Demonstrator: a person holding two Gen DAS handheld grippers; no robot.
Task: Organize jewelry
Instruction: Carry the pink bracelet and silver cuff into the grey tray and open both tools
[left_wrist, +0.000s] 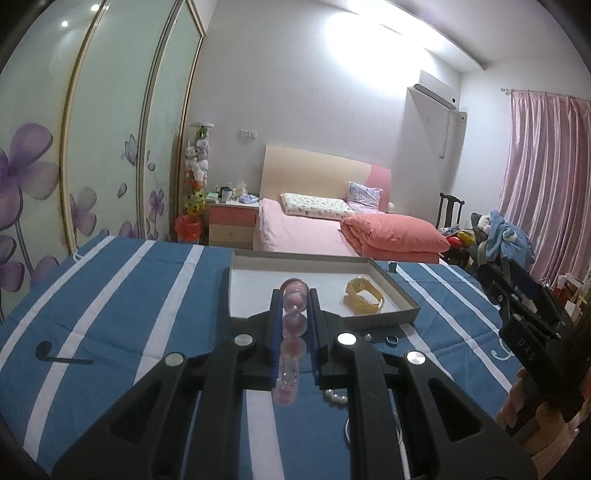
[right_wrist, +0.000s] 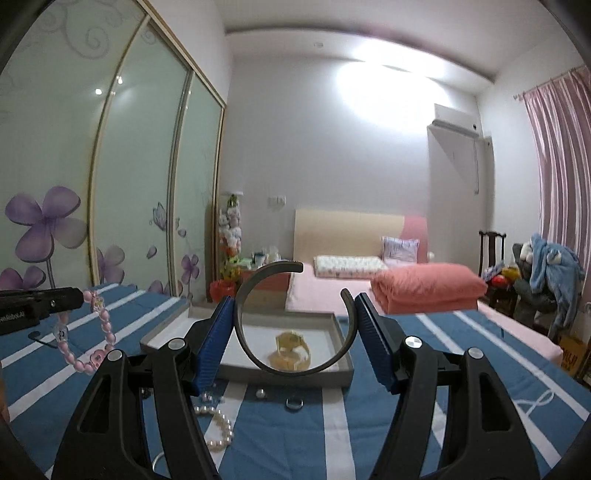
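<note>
The left gripper pinches a limp, slippery pink bead bracelet above the striped cloth; the right gripper clamps a stiff dark open metal cuff across its sides, grey shallow tray at twelve o'clock.

Blue-and-white striped cloth across the lower frame. Beyond it, centre right, pink bed bearing folded coral quilt. Flowered wardrobe doors at left; pink curtain at far right.
</note>
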